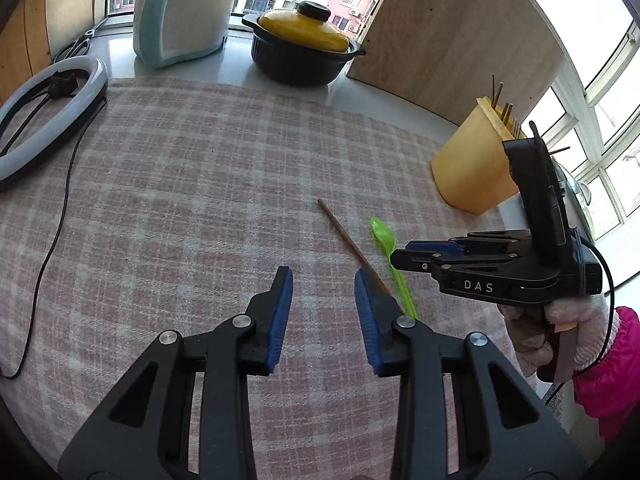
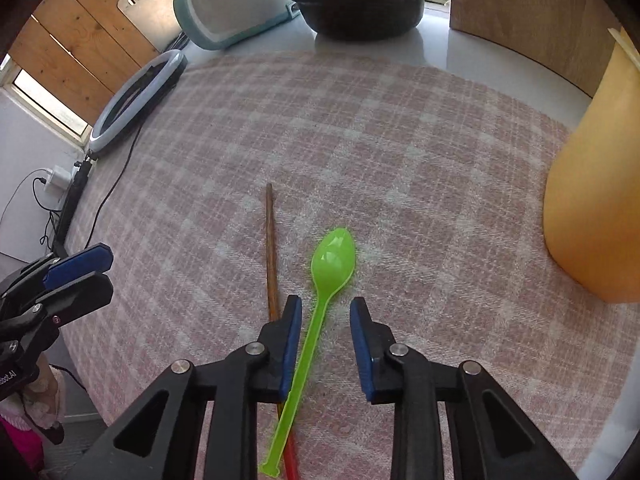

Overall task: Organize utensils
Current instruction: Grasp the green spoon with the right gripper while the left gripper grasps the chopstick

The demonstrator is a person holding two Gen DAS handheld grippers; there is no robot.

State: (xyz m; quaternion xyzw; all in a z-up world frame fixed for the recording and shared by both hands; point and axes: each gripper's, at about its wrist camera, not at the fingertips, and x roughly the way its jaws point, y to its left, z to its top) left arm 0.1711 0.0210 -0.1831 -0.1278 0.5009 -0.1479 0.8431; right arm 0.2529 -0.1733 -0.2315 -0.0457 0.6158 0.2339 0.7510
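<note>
Our right gripper [image 2: 325,324] hangs over the green spoon [image 2: 320,292], fingers [image 2: 292,344] parted with the handle between them; the left pad sits right at the handle, but we cannot tell whether it presses. Lying on the checked cloth [image 2: 400,160] over the counter, the spoon runs lengthwise away from us, bowl far, tail near, so the fingers straddle its narrow width. Just beside its left lies a brown chopstick [image 2: 271,248]. Our left gripper [image 1: 323,312] stands open and empty, farther from the spoon. Only the left view shows the yellow holder [image 1: 472,168] already bristling with sticks; only the right view shows the chopstick's red end.
</note>
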